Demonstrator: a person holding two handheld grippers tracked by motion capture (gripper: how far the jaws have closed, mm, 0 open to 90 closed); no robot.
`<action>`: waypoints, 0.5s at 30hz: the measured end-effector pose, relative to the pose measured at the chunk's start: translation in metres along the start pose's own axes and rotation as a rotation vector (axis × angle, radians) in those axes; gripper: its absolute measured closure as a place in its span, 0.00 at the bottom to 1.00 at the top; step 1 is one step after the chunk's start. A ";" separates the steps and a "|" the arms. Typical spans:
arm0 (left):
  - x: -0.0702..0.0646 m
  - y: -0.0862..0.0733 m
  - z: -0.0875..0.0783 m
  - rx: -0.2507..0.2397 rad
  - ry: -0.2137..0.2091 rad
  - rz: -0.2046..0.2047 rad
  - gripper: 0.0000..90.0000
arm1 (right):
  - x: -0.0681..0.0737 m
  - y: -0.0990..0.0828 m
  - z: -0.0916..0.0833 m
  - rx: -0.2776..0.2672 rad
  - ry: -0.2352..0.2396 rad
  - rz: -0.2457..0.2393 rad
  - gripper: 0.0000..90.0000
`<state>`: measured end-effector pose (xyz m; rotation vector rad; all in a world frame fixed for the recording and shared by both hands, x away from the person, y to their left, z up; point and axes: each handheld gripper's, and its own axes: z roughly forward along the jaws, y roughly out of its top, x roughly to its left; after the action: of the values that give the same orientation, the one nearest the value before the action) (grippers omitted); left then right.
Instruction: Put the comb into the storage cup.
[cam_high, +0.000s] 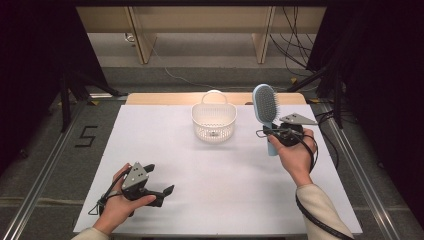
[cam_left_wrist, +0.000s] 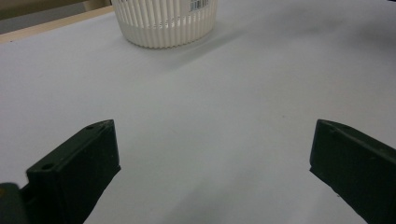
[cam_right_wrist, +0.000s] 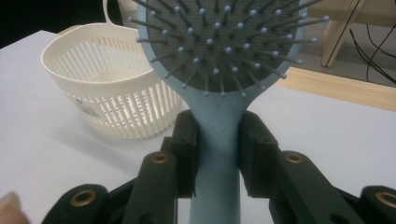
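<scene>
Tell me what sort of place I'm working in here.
Probably a lab or recording setup, not a home: a white table flanked by black curtains, loose cables on the floor behind it, and a taped "5" on the floor at its left.

A recording lab or test bay rather than a home. A desk (cam_high: 150, 150) covered by a plain white sheet stands between black curtains (cam_high: 30, 60) at left and right. Metal floor rails (cam_high: 45, 160) flank it; a taped black numeral "5" (cam_high: 86, 136) marks the grey floor at left. Loose black cables (cam_high: 295, 45) and pale wooden furniture legs (cam_high: 140, 40) lie at the far side.
</scene>
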<state>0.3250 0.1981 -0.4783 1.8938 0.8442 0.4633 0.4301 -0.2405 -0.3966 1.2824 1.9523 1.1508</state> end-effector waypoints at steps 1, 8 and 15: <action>0.000 0.000 0.000 0.000 0.000 0.000 0.01 | 0.000 0.000 0.000 -0.002 0.000 0.002 0.78; 0.000 0.000 0.000 0.000 0.002 0.000 0.01 | 0.002 0.002 0.001 -0.013 0.005 -0.002 0.78; 0.001 0.000 0.000 0.000 0.003 0.001 0.01 | 0.004 0.004 0.001 -0.018 0.011 0.001 0.78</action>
<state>0.3253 0.1985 -0.4782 1.8942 0.8459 0.4666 0.4311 -0.2352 -0.3939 1.2710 1.9450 1.1759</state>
